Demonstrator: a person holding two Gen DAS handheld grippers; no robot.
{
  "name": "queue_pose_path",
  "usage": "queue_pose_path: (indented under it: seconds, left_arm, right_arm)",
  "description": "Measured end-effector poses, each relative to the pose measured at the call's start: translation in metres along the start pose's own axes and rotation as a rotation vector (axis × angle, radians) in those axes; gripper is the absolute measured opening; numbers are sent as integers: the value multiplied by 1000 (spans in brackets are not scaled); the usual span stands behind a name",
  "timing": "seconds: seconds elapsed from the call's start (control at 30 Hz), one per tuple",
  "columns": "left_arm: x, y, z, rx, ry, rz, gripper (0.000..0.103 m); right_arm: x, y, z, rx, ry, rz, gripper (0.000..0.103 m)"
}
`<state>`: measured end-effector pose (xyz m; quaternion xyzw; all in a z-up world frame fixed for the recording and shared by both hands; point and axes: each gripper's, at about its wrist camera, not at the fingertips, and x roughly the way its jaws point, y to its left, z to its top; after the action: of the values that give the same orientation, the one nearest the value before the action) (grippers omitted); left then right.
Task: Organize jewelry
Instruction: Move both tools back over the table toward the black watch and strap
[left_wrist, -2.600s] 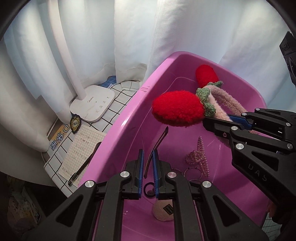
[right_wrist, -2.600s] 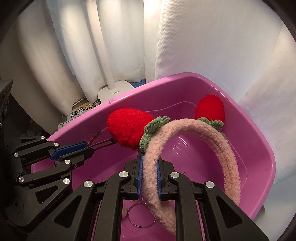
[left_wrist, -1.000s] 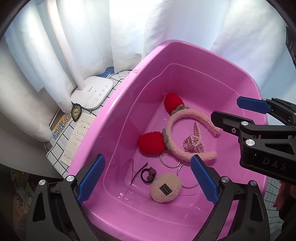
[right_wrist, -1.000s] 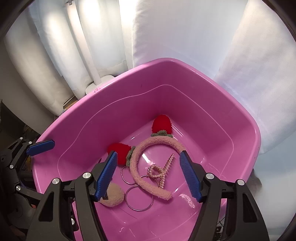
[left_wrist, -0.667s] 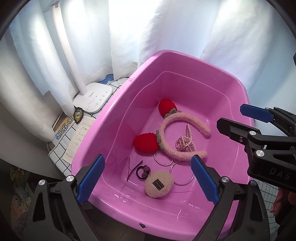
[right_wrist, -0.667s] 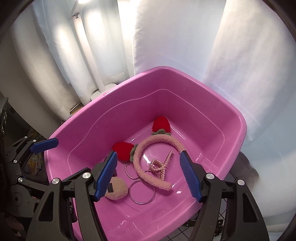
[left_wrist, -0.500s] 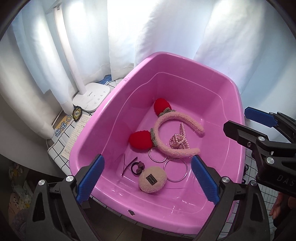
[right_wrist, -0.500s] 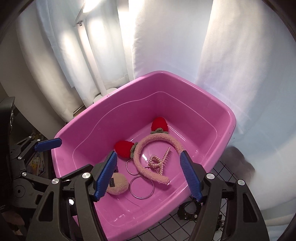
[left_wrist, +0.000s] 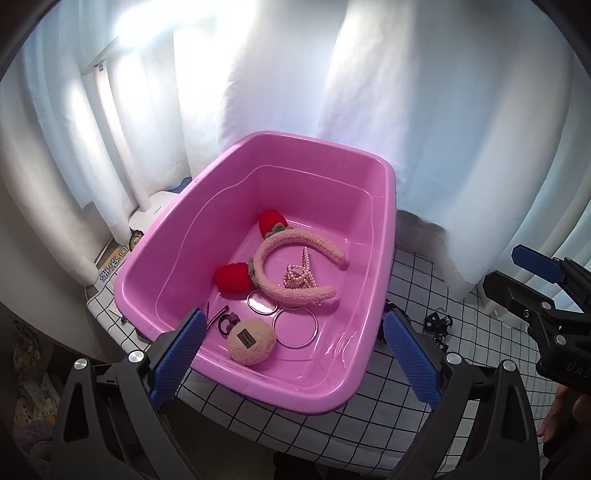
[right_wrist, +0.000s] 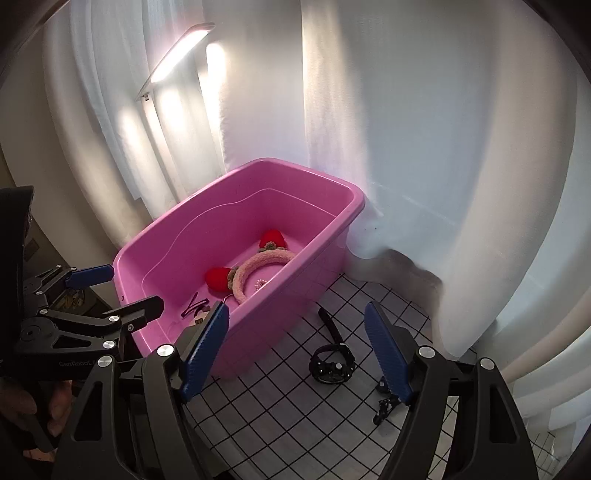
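A pink tub (left_wrist: 392, 184) stands on a checked cloth. Inside lie a fluffy pink headband (left_wrist: 295, 243) with two red strawberries, a pearl clip (left_wrist: 301, 275), two metal rings (left_wrist: 295, 325), a beige puff (left_wrist: 251, 341) and a dark hair tie (left_wrist: 225, 321). My left gripper (left_wrist: 293, 314) hovers open above the tub's near edge, holding nothing. My right gripper (right_wrist: 295, 306) hangs to the right of the tub (right_wrist: 332, 221), its jaws opening and empty. On the cloth below it lies a black watch-like band (right_wrist: 332, 363).
A small black chain piece (right_wrist: 384, 402) lies on the checked cloth (right_wrist: 288, 406) near the right pad. White curtains close off the back and right. A lit desk lamp (right_wrist: 177, 51) rises behind the tub, its base (left_wrist: 155, 210) at the tub's left.
The headband and a dark hairpin, earlier gripped, now lie in the tub. Both grippers have opened, then drawn back and up; the right view has swung right onto the cloth.
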<state>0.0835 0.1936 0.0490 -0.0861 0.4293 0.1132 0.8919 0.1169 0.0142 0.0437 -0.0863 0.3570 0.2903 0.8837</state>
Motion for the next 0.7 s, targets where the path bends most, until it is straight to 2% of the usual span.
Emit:
queue_pose_path:
  seconds: [0.2,0.37,0.53,0.7]
  left_arm:
    - [-14,-44,-21,42,-37,-34,96]
    - [-15,-77,-50,12,-34,-126,96]
    - [0,-110,-81,52,-8,-123,96]
    - [22,-134,-111,102,26,-114,96]
  right_arm:
    - [-32,-43,-51,99,-25,-73,72]
    - [-51,-76,-99,176,-26,-122,72]
    - [-59,-95,-138,228,-27,-148,74]
    - [-50,-105,-168,237,-5,-136,74]
